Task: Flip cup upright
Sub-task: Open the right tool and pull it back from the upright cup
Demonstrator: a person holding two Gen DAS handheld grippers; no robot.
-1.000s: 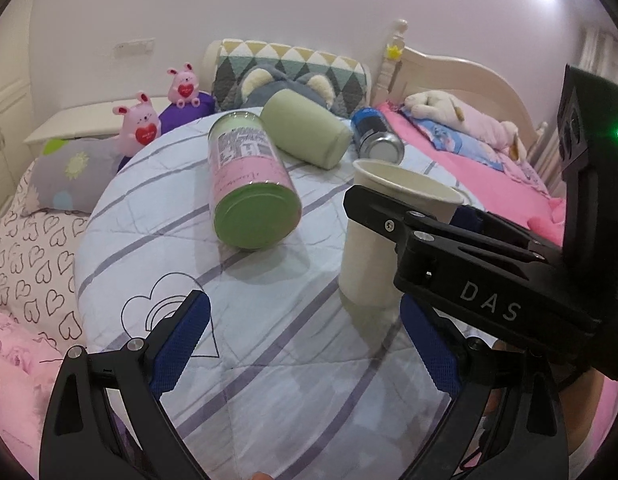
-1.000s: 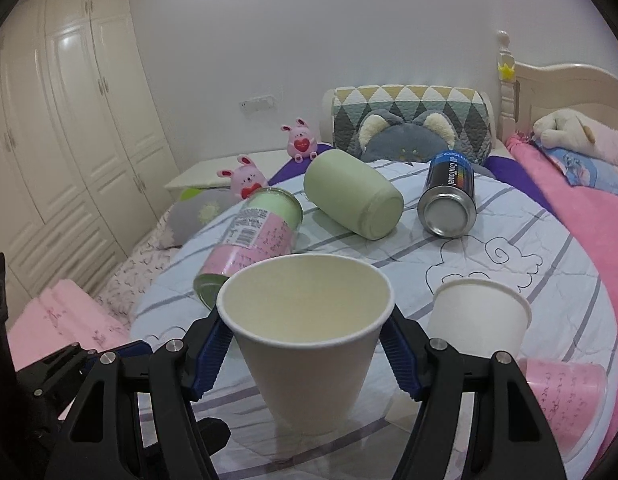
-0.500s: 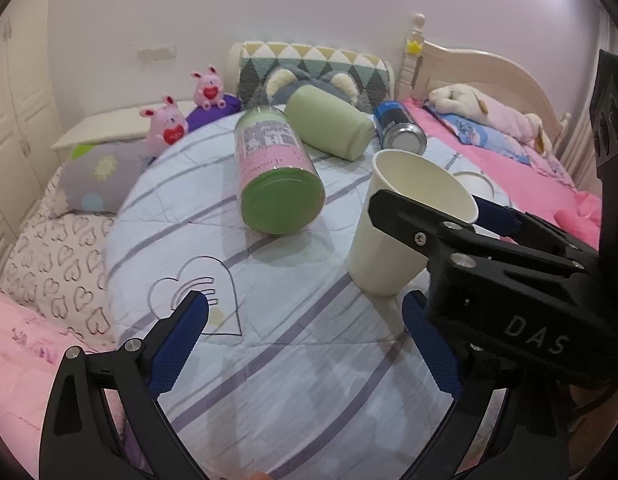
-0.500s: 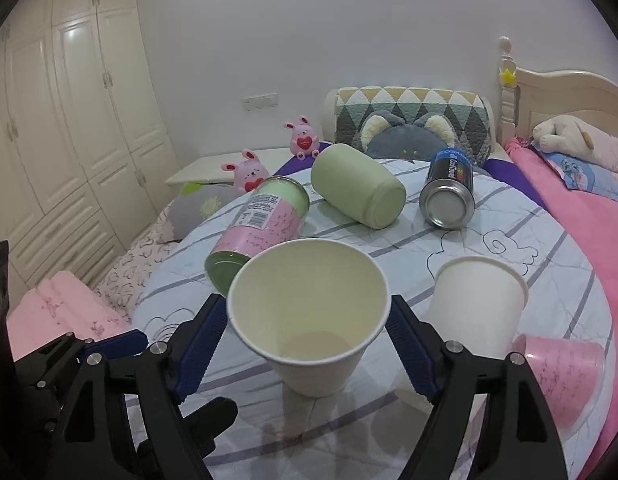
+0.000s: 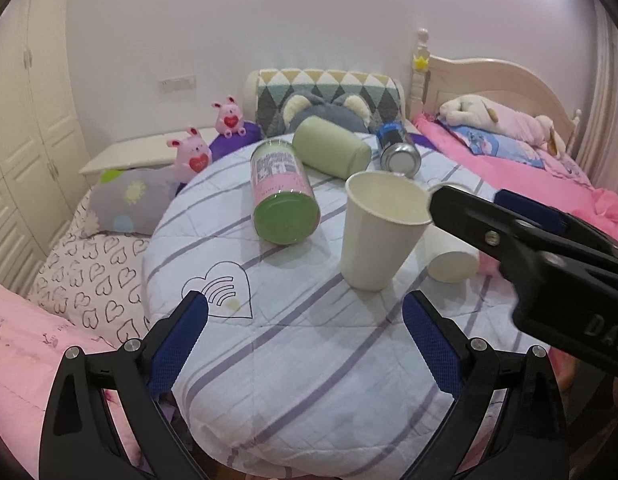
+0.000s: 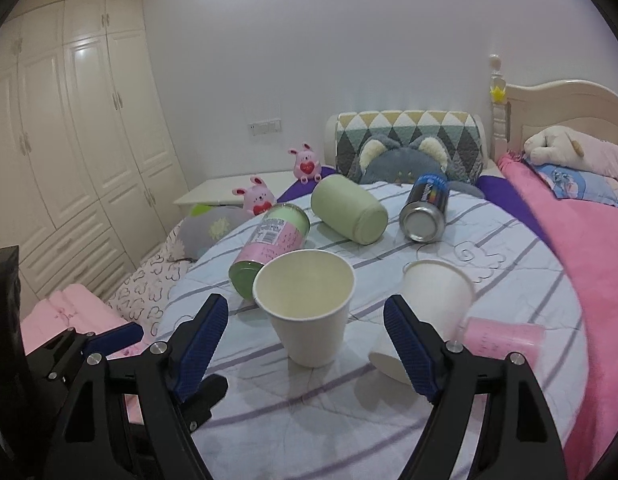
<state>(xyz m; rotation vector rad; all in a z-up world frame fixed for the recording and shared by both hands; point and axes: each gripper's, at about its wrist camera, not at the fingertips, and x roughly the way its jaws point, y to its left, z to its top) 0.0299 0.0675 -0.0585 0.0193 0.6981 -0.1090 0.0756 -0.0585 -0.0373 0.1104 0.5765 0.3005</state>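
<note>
A white paper cup (image 5: 379,232) (image 6: 307,306) stands upright, mouth up, on the round striped table (image 5: 309,360). My right gripper (image 6: 305,340) is open and empty, its blue pads on either side of the cup but drawn back, not touching it. My left gripper (image 5: 305,344) is open and empty, in front of the cup and apart from it. A second white cup (image 6: 429,304) stands tilted to the right, and a pink cup (image 6: 505,338) lies on its side beyond it.
A pink-and-green can (image 5: 283,196), a pale green cylinder (image 5: 329,152) and a blue metal can (image 5: 399,150) lie on their sides at the back of the table. Plush toys (image 6: 257,200), cushions and a pink bed (image 6: 569,220) surround the table. Wardrobe doors (image 6: 69,140) stand at left.
My right gripper has opened, let go of the white cup and drawn back; the cup now stands free on the table. My left gripper has also pulled back from it.
</note>
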